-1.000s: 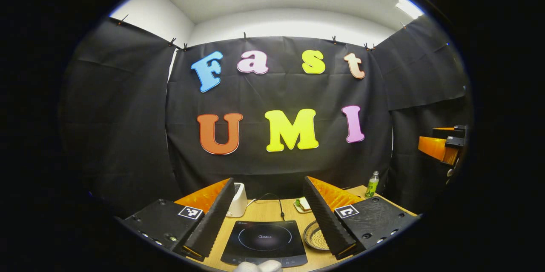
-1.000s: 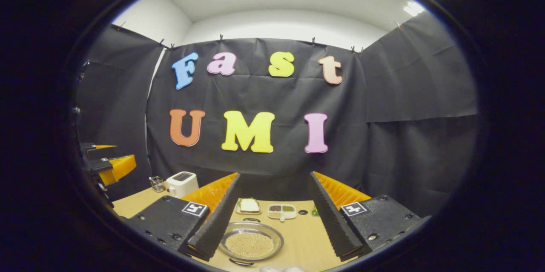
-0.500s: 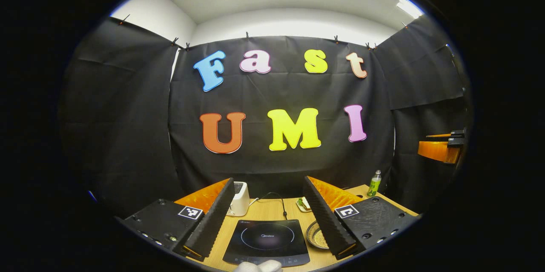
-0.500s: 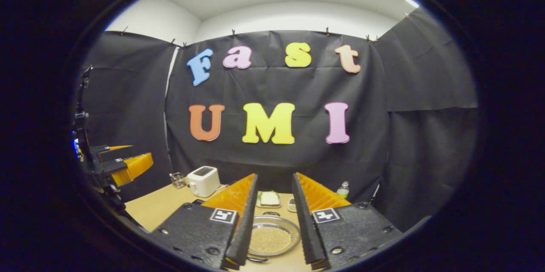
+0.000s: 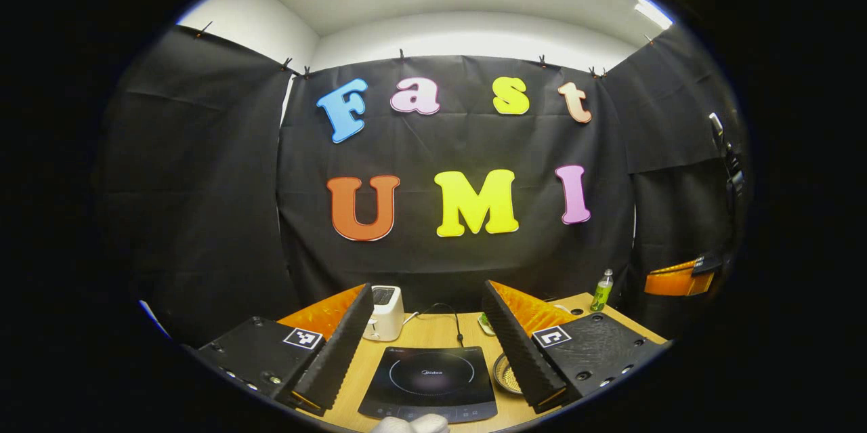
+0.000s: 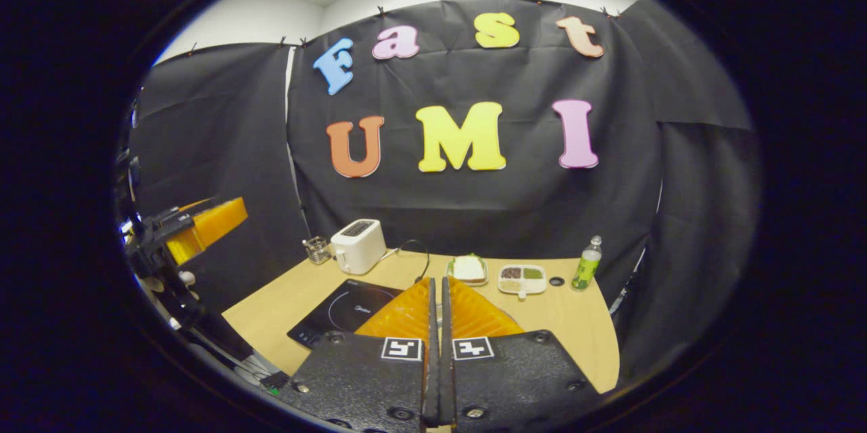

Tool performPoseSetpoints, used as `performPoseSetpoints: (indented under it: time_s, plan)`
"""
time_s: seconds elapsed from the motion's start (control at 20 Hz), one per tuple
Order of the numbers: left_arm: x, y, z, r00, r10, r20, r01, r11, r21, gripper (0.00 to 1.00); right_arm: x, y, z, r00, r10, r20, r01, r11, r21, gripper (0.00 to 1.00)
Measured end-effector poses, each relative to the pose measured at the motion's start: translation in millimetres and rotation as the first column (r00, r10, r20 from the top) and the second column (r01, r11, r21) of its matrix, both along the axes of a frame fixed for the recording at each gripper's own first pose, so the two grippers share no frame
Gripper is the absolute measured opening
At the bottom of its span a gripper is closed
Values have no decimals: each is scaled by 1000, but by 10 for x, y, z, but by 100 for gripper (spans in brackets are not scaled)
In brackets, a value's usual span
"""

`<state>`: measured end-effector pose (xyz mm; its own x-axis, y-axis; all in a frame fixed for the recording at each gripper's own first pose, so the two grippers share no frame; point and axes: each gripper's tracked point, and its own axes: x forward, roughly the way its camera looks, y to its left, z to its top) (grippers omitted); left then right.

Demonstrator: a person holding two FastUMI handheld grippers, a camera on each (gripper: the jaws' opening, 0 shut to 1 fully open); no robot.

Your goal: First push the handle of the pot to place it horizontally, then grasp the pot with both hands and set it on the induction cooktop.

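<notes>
In the left gripper view, the black induction cooktop (image 5: 428,379) lies on the wooden table (image 5: 420,333), directly below my open left gripper (image 5: 428,287). A sliver of the metal pot (image 5: 504,373), holding pale grains, peeks out beside the cooktop behind one finger. My right gripper (image 6: 437,280) is shut with nothing between its fingers and hovers above the table. It hides the pot in the right gripper view, and the cooktop (image 6: 339,311) lies to its left. The left gripper (image 6: 203,223) shows at the far left there. The right gripper (image 5: 677,280) shows at the far right of the left gripper view.
A white toaster (image 6: 357,244) and a small glass (image 6: 315,250) stand at the back left. A sandwich plate (image 6: 467,269), a divided snack tray (image 6: 521,278) and a green bottle (image 6: 586,262) line the back. The cooktop's cable (image 5: 455,324) runs rearward. A gloved hand (image 5: 410,424) shows low down.
My right gripper has gone from wide open to shut and has risen and tilted down over the pot. The left gripper has only drifted a little.
</notes>
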<state>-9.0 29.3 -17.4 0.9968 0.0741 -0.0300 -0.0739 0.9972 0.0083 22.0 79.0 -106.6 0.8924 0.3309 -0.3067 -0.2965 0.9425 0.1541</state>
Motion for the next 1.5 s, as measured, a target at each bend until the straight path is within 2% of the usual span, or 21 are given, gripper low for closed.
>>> performPoseSetpoints:
  time_s: [0.35, 0.7, 0.8, 0.9, 0.95, 1.0, 1.1, 1.35, 1.45, 1.5]
  plan:
    - [-79, 138, -57, 999, 48, -16, -48, 999, -5, 96, 34, 442, -928, 979, 105, -174, -114, 993, -38, 4]
    - [-115, 169, -120, 998, 60, -23, -60, 998, -12, 96, -209, 796, -1970, 918, 186, -350, -225, 972, -74, 1]
    - [-101, 169, -165, 998, 58, -33, -58, 998, -13, 96, -297, 846, -2254, 895, 192, -403, -243, 967, -80, 4]
    - [-89, 181, -173, 997, 60, -37, -61, 998, -12, 96, -355, 896, -2491, 873, 192, -448, -253, 964, -79, 4]
    - [-67, 177, -178, 997, 60, -41, -61, 998, -17, 96, -364, 900, -2599, 865, 188, -466, -254, 964, -82, 0]
    - [-55, 177, -180, 997, 60, -41, -61, 998, -24, 96, -377, 910, -2687, 859, 185, -478, -255, 963, -85, 4]
    - [-20, 162, -182, 998, 55, -43, -57, 998, -28, 96, -367, 879, -2842, 848, 169, -502, -247, 965, -92, 4]
    - [68, 114, -257, 997, 39, -73, -40, 999, -12, 96, -303, 814, -3066, 828, 140, -543, -226, 970, -94, 4]
    - [93, 108, -268, 996, 34, -82, -35, 999, -11, 96, -324, 858, -3119, 813, 155, -561, -230, 971, -65, 4]
    - [109, 96, -282, 996, 31, -85, -33, 999, -14, 96, -346, 851, -3136, 810, 154, -566, -231, 971, -67, 0]
